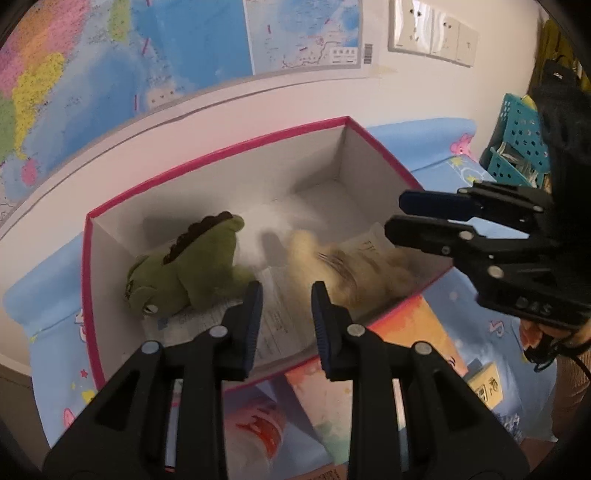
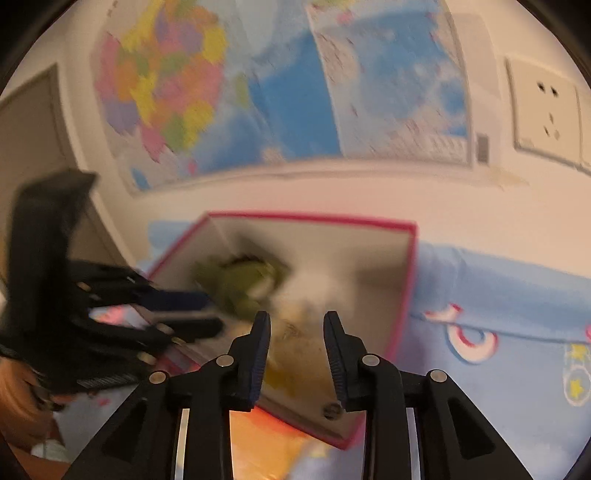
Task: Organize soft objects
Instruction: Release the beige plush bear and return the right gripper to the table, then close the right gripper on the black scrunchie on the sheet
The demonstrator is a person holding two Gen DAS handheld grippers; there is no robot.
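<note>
A pink-rimmed cardboard box (image 1: 258, 173) stands open on the blue cloth. Inside lie a green dinosaur plush (image 1: 195, 266) at the left and a blurred white-and-tan fluffy toy (image 1: 321, 258) with a paper tag beside it. My left gripper (image 1: 286, 291) hangs over the near wall, its jaws drawn narrow with nothing between them. My right gripper (image 1: 395, 213) reaches in from the right above the fluffy toy, open and holding nothing. The blurred right wrist view shows the same box (image 2: 314, 240), green plush (image 2: 240, 280), right gripper (image 2: 296, 317) and left gripper (image 2: 212, 313).
A printed paper sheet (image 1: 280, 317) lies on the box floor. The box rests on colourful books (image 1: 332, 398) over a blue cartoon cloth (image 1: 48, 295). A teal perforated basket (image 1: 517, 140) stands at the right. A map (image 1: 110, 55) and sockets (image 1: 432, 33) are on the wall behind.
</note>
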